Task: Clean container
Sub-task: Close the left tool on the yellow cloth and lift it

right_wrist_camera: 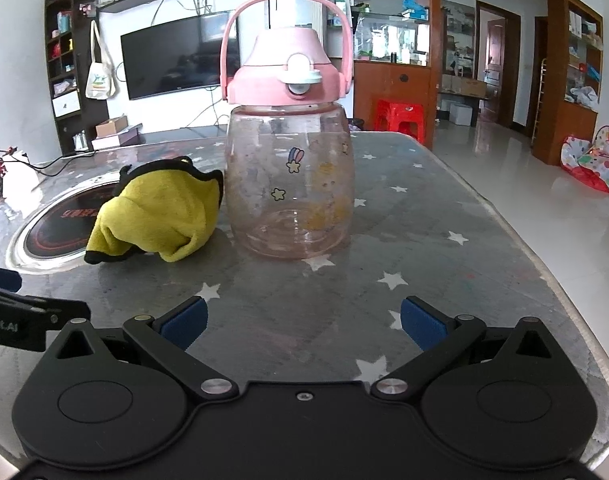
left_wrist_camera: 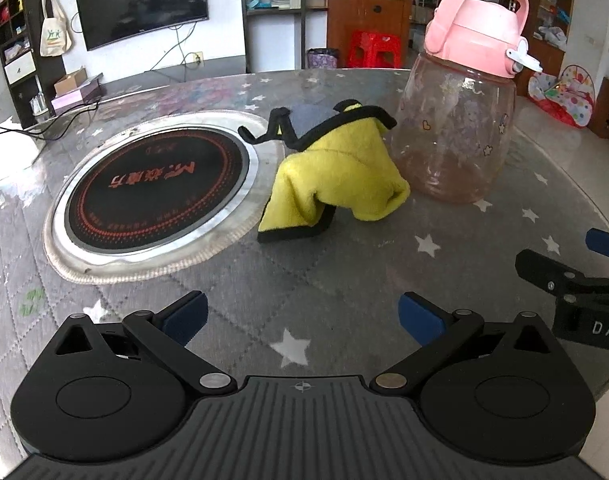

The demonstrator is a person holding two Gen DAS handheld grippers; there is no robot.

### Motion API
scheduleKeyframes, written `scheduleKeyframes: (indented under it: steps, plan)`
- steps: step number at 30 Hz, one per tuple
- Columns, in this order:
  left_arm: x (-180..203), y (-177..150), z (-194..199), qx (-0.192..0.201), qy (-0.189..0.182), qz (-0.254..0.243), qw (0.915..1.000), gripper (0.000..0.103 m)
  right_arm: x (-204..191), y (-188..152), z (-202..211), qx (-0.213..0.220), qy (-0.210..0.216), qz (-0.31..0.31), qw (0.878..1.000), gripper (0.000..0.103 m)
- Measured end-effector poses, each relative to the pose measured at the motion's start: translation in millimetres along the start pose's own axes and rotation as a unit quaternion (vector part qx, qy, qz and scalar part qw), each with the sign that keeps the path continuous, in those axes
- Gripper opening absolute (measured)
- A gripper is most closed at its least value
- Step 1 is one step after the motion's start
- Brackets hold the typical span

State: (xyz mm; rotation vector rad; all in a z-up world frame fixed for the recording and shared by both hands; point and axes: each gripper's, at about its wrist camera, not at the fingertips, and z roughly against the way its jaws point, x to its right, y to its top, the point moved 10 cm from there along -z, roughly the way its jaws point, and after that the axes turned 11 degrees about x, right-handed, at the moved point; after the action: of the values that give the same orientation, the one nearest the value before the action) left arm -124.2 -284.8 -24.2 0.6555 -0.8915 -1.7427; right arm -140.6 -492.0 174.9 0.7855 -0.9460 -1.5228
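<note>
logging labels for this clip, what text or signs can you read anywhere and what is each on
"Mr." plus Chinese characters, seen upside down: induction cooktop; its ring of small print is too blurred.
"DAS", cut off at the frame edge: right gripper.
"obot.AI", cut off: left gripper.
Green logo on the hanging tote bag: unreadable.
Bottle: star and rainbow stickers only, no words.

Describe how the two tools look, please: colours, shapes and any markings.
Both the left tool and the right tool are black, with two round housings, silver rivets and blue pads. White lettering marks each one's side.
</note>
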Motion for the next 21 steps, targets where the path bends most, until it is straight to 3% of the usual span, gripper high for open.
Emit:
scheduleKeyframes:
  steps: [21]
  plan:
    - [4.8,50.1,-30.4,0.018,0.003,-0.004,0.9998,0.103,1.6,7.4,-15.9,-0.005,0.009,-0.008,1.000,0.103]
